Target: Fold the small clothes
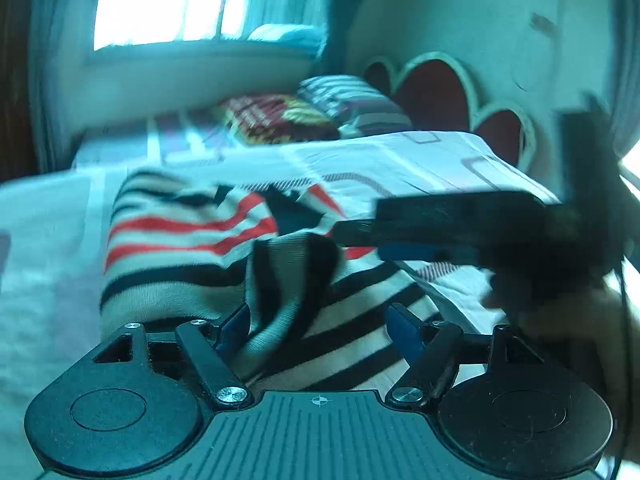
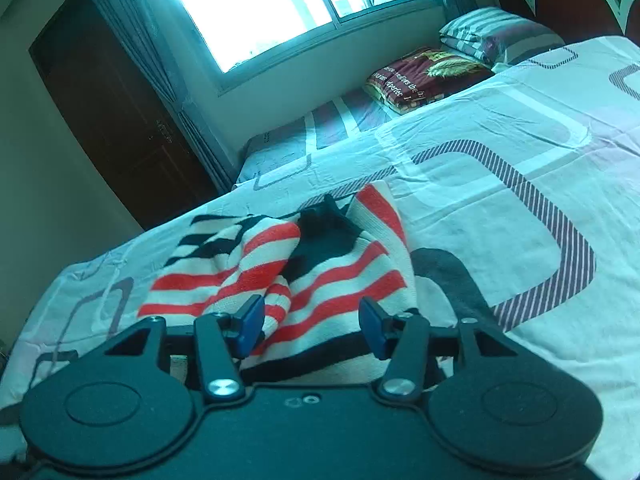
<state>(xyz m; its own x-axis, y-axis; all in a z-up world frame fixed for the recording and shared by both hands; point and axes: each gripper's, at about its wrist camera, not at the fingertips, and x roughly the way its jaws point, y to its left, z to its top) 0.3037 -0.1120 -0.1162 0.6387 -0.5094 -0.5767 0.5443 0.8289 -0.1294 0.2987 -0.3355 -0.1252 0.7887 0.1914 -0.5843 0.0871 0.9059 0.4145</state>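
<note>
Garment: the striped sweater (image 2: 304, 280) lies bunched on the bed (image 2: 500, 168), on the side away from the pillows (image 2: 492, 32).
Left gripper (image 1: 320, 324): jaws apart, a fold between them, not pinched.
Right gripper (image 2: 312, 324): jaws apart over the sweater, holding nothing.
Step, judged: regrasp matching edges, pull flat before folding.
Left view only: shows the right gripper crossing above the sweater.

Red, black and cream stripes on the sweater (image 2: 320, 276); blue-padded tongs (image 2: 312, 326).
</note>
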